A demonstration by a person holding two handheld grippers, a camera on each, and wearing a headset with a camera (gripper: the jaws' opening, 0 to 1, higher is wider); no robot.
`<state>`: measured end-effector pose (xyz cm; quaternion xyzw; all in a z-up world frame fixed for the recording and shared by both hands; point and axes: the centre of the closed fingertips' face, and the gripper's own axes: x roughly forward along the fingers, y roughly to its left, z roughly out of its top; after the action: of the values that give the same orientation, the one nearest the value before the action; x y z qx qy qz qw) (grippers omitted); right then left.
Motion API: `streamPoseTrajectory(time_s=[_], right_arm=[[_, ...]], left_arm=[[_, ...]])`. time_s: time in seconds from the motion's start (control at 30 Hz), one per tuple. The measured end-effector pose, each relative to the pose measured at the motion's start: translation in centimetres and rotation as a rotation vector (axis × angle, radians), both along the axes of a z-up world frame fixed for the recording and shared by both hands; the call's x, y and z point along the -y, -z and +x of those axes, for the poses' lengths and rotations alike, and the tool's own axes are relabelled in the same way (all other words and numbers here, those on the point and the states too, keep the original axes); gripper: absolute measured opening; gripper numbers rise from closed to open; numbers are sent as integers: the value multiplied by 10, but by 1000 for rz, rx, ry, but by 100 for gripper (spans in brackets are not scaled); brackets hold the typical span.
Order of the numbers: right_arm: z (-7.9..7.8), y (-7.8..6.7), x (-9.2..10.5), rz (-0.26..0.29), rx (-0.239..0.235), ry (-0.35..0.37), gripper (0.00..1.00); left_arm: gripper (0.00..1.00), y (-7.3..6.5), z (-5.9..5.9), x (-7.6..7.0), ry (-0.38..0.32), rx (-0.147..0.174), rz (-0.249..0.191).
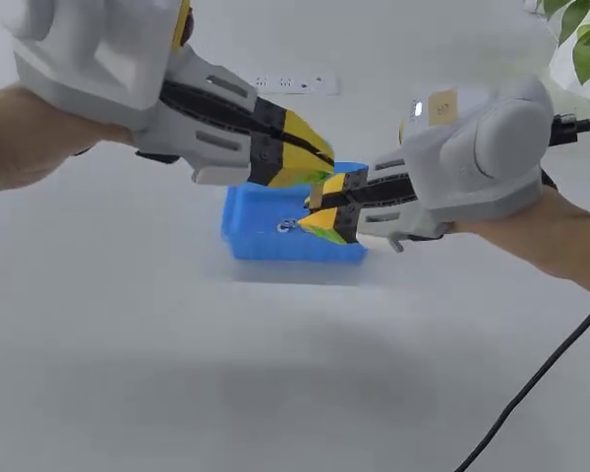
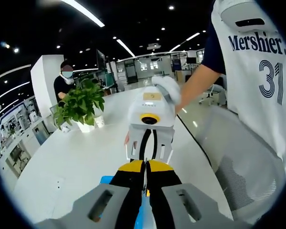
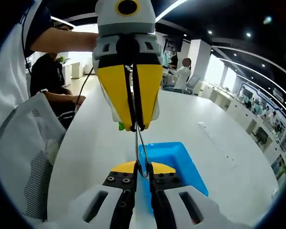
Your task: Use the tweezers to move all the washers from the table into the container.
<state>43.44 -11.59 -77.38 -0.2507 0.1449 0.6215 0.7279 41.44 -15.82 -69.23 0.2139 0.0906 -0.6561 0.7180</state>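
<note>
Jaws of the left gripper (image 3: 135,128) are pressed together on the upper end of the tweezers (image 3: 137,148), whose thin metal legs run down out of the yellow tips. The right gripper (image 3: 139,168) faces it nose to nose, and its own jaws stand close together with the lower end of the tweezers between them, as the right gripper view shows. In the left gripper view that gripper's jaws (image 2: 146,164) leave only a hairline gap, with the right gripper (image 2: 147,151) straight ahead of them.

Seen from the head view, the left gripper (image 1: 320,162) comes in from the upper left and the right gripper (image 1: 313,208) from the right; their tips meet just above the blue container (image 1: 275,241). Inside it lie small silvery pieces (image 1: 287,226), likely washers, too blurred to count. The container sits on the white desk (image 1: 177,374), near its middle.

Beyond it a white socket strip (image 1: 295,84) lies flat on the desk. A black cable (image 1: 541,379) trails from the right gripper across the near right corner. Green leaves of a plant (image 1: 575,39) show at the far right, and a mesh chair (image 3: 24,152) stands beside the desk.
</note>
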Motion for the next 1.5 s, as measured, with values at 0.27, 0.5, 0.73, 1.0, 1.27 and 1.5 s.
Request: streamPoseTrajectory(time_s=[0.27,0.5,0.73,1.0,1.27,1.5], right_arm=[[30,10,2,0,-2,43,10],[48,40,5,-38,-42,74,10],[59,58,4,-44,-82,102,10],[59,73,2,-56,-135,105,10],[63,77,3,-65,-169,130,11],[64,83,6,-79,-181,140,11]], left_arm=[[5,12,34,-1,-27,12,13],[5,42,58,1,-52,-15,62],[5,59,71,-1,-82,-48,76],[6,70,69,1,-83,-89,100],[6,75,70,2,-82,-95,107],[5,80,71,3,-90,-108,109]])
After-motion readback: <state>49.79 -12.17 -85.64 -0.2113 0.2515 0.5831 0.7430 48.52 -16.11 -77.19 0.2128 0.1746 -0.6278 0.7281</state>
